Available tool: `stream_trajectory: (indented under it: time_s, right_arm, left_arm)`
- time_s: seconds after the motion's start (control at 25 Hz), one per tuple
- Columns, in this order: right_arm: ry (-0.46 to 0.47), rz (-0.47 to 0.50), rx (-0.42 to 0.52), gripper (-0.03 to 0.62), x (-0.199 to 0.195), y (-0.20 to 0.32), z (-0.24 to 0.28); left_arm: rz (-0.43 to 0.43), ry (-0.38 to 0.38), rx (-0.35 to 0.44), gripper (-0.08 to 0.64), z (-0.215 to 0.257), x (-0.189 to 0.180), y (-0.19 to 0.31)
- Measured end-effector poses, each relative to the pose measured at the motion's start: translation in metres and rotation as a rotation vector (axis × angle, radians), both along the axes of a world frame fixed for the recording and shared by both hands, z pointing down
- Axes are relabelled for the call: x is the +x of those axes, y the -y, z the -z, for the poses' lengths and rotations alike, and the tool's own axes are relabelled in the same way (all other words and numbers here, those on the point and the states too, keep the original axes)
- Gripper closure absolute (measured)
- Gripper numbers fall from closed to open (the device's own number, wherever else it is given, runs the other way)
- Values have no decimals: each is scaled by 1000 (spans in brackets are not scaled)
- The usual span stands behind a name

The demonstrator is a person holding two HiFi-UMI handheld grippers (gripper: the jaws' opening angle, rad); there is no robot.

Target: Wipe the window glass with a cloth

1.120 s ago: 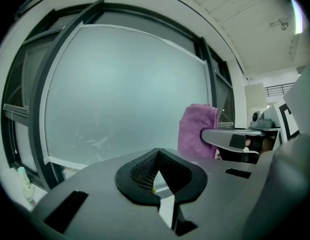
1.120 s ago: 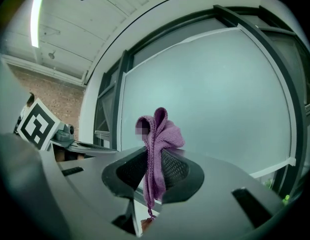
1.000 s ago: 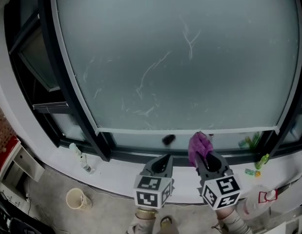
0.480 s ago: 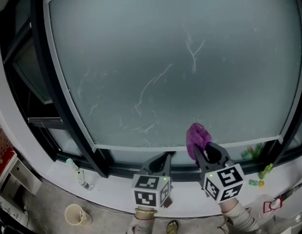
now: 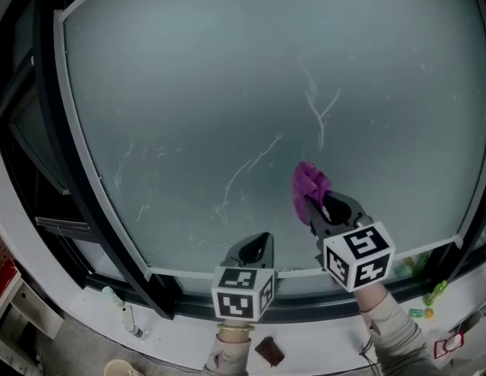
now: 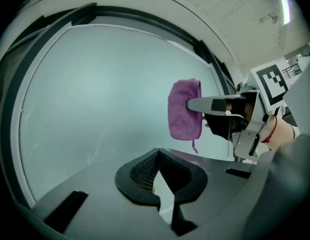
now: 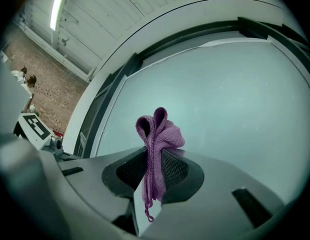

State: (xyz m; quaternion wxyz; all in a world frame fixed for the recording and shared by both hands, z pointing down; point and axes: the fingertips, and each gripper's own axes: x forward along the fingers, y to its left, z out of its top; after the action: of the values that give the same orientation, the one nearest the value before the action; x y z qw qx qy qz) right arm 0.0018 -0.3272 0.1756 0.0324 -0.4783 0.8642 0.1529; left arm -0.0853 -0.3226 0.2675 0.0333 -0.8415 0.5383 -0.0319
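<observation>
The frosted window glass (image 5: 227, 92) fills the head view and carries thin white streaks (image 5: 317, 108). A purple cloth (image 5: 308, 186) is bunched against the lower middle of the pane, just below those streaks. My right gripper (image 5: 321, 208) is shut on it, with folds sticking up past the jaws. The cloth (image 7: 157, 134) hangs pinched in my right gripper (image 7: 154, 166) in its own view. My left gripper (image 5: 256, 249) sits lower and to the left, near the bottom frame, shut and holding nothing. From the left gripper (image 6: 156, 159) I see the cloth (image 6: 184, 109) flat on the glass.
A dark window frame (image 5: 55, 131) runs down the left side. Below the glass is a white sill (image 5: 172, 331) with a small bottle (image 5: 117, 308) on it. Green items (image 5: 431, 292) lie at the right end. A brown object (image 5: 268, 351) lies near my left wrist.
My right gripper has lifted the cloth from the bottom frame up onto the glass, toward the streaks. The left gripper has stayed low by the frame.
</observation>
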Motion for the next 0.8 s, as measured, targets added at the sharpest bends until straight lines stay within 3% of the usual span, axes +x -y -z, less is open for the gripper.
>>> stream_trajectory:
  time_s: [0.36,0.56,0.8]
  right_arm:
    - [-44,-22,79,523,-47,90,69]
    - [-52,-34,58,523,-65,127,86]
    - [-61,-76,34,523,-64,152,91]
  left_arm:
    - [-14,6,44,555,29,-22,80]
    - [-9,28,40,555,27,-30,106]
    - [-8,1,28,555,23,-31,118]
